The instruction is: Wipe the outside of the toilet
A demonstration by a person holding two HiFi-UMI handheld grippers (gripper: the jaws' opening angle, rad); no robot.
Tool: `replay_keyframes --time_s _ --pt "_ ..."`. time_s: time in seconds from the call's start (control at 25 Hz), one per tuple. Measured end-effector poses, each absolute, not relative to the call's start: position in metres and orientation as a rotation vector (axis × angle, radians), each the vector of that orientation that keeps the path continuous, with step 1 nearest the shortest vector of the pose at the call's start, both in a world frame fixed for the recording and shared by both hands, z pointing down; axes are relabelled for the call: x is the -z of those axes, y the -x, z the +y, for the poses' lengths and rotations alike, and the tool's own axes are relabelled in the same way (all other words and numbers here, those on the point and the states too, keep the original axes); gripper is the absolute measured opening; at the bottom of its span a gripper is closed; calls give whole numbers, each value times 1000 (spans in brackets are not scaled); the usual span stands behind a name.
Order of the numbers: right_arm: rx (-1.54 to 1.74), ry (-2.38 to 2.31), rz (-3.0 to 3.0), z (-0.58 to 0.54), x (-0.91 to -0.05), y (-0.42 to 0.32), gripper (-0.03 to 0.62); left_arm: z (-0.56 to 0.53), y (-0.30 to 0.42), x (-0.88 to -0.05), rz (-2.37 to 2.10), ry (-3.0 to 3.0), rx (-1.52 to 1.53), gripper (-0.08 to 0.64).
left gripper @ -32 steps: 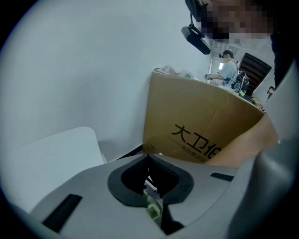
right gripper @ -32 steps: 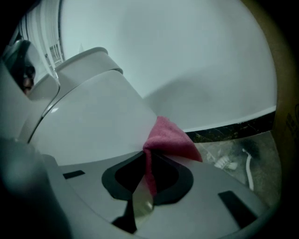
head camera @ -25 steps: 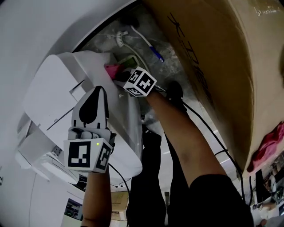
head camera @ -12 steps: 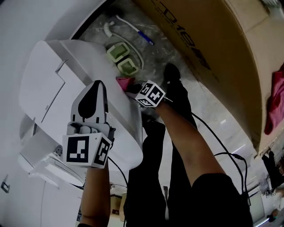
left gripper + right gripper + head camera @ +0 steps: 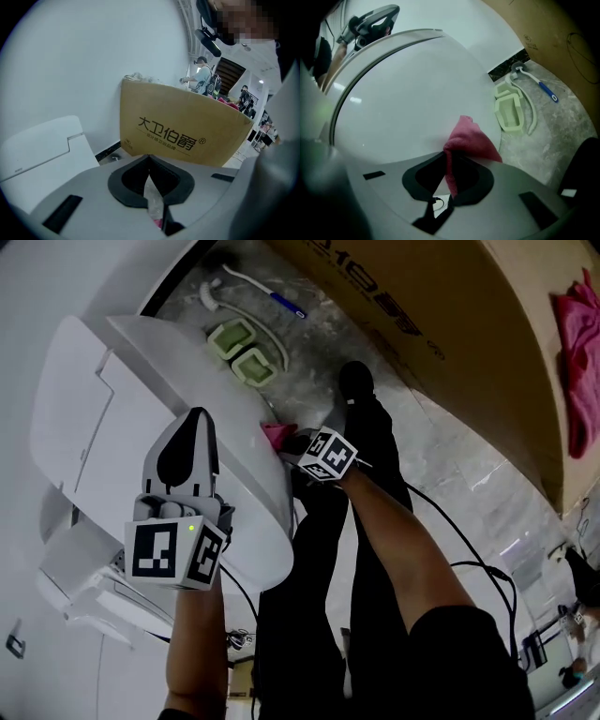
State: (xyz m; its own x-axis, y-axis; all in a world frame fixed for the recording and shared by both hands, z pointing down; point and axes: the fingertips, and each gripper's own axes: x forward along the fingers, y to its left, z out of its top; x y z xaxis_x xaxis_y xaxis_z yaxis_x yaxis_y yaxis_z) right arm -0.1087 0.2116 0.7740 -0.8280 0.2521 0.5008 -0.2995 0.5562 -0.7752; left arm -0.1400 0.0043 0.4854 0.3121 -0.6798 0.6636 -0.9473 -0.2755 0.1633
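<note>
The white toilet fills the left of the head view, lid down. My right gripper is shut on a pink cloth, which presses against the toilet's curved side near the floor. In the right gripper view the cloth bunches out of the right gripper onto the white toilet. My left gripper hovers over the lid, shut, with nothing held. In its own view the left gripper points past the cistern toward a cardboard box.
A big cardboard box stands to the right of the toilet, with another pink cloth on its edge. A toilet brush and a green holder lie on the marble floor behind. The person's black shoe and cables are beside the bowl.
The right gripper has dragged the pink cloth along the toilet's side, away from the green holder toward the bowl's front. The left gripper has stayed over the lid.
</note>
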Motion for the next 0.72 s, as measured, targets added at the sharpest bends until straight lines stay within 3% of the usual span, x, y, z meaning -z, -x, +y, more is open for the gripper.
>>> replay_keyframes --time_s 0.4,0.72 --pt "-1243 461 -1979 280 -743 54 60 -5 132 -473 -1436 -2047 -638 15" --pt "-1137 -80 -2464 38 -676 82 60 -41 151 -462 -1491 -1989 -606 14"
